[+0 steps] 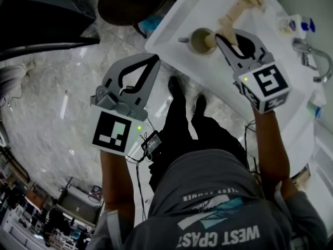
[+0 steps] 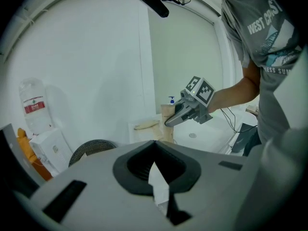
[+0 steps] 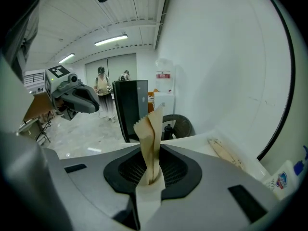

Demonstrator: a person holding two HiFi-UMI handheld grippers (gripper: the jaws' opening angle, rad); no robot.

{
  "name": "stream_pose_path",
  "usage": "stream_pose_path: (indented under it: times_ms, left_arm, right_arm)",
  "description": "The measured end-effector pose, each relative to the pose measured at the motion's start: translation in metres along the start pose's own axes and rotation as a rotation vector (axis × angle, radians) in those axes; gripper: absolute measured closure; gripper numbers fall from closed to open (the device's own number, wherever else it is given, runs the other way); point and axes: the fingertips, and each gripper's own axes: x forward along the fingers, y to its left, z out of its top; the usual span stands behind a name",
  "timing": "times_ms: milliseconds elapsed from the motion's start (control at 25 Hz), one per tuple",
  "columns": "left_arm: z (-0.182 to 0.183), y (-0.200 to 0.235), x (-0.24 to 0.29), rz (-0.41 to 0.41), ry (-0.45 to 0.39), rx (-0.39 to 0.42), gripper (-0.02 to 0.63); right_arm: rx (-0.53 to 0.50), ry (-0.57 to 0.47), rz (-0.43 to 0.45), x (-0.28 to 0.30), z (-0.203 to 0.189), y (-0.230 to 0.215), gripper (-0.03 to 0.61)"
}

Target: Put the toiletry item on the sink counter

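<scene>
My right gripper (image 1: 226, 37) hangs over the white sink basin (image 1: 208, 9), shut on a tan paper packet (image 3: 150, 138). The packet stands upright between the jaws in the right gripper view, its crimped top twisted. In the head view the packet (image 1: 229, 22) reaches from the jaws toward the back of the counter. The left gripper (image 1: 155, 60) is over the marble floor left of the sink, its jaws shut on a small white scrap (image 2: 157, 182). From the left gripper view, the right gripper (image 2: 171, 122) holds the packet (image 2: 167, 114) above the basin.
A chrome faucet (image 1: 318, 61) and a white tube (image 1: 292, 24) sit at the counter's right. Wooden sticks (image 3: 227, 152) lie on the counter's back edge. The drain (image 1: 200, 40) is in the basin. A black waste basket (image 1: 130, 1) stands on the floor beside the sink.
</scene>
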Motion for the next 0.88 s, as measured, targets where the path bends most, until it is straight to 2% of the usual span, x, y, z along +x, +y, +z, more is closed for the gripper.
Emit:
stream_pose_path:
  times_ms: [280, 440, 640, 880]
  left_arm:
    - [-0.008, -0.004, 0.006, -0.017, -0.002, -0.016, 0.612]
    - [-0.012, -0.008, 0.007, -0.020, 0.000, -0.023, 0.612]
    - [-0.008, -0.012, 0.005, -0.017, -0.009, -0.018, 0.612]
    - [0.003, -0.014, -0.007, 0.007, -0.023, -0.004, 0.612]
  right_arm:
    - [-0.029, 0.057, -0.039, 0.004, -0.020, -0.008, 0.481]
    - [-0.058, 0.084, -0.075, 0.004, -0.025, -0.012, 0.449]
    - [-0.071, 0.050, -0.100, -0.004, -0.017, -0.014, 0.420]
    - [-0.103, 0.015, -0.133, -0.021, 0.000, -0.015, 0.419]
